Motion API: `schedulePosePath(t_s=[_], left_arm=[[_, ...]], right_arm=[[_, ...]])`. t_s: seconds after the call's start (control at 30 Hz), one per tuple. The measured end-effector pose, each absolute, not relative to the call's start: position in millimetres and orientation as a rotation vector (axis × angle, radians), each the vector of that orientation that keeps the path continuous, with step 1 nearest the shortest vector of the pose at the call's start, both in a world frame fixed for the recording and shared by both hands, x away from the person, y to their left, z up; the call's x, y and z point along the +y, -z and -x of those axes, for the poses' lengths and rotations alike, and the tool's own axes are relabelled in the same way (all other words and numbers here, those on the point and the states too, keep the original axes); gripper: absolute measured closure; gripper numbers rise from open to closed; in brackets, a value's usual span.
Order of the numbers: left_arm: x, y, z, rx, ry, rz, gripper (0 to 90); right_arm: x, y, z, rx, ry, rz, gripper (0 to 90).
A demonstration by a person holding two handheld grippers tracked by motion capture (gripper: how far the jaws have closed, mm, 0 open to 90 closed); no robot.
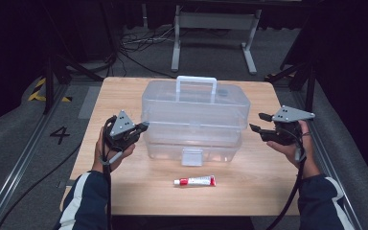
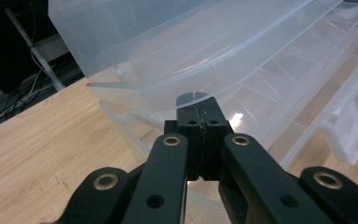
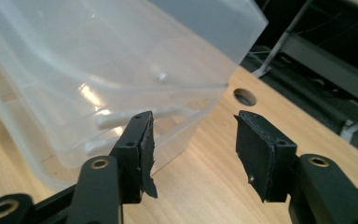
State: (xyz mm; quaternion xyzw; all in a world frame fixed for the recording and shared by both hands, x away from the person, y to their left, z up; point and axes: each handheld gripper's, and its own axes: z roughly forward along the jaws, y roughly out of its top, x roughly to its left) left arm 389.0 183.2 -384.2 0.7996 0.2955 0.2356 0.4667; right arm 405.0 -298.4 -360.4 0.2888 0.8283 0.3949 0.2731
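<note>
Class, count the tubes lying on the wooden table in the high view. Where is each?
1. A single red-and-white tube lies on the table, in front of the clear plastic box, nearer the person. Others could be hidden behind the box.

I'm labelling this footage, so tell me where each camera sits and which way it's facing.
High view: above the person's side, looking forward and down at the table, clear plastic box and tube; both forearms, left tool and right tool show.
Left gripper view: on the left tool, facing the box's edge; shut jaws show.
Right gripper view: on the right tool, facing the box's end; open jaws show.
All three share the box and wooden tabletop.
</note>
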Motion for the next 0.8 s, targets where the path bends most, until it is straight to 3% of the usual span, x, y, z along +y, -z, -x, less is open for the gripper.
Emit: schedulePosePath(t_s=[0.57, 0.8], left_arm=[[179, 380, -396, 0.706, -0.587, -1.964, 90.0], [182, 379, -396, 0.714, -0.586, -1.956, 87.4]], right_arm=[[-285, 370, -402, 2.153, -1.188, -0.687, 52.8], [-280, 372, -399, 2.087, -1.190, -0.616, 61.2]])
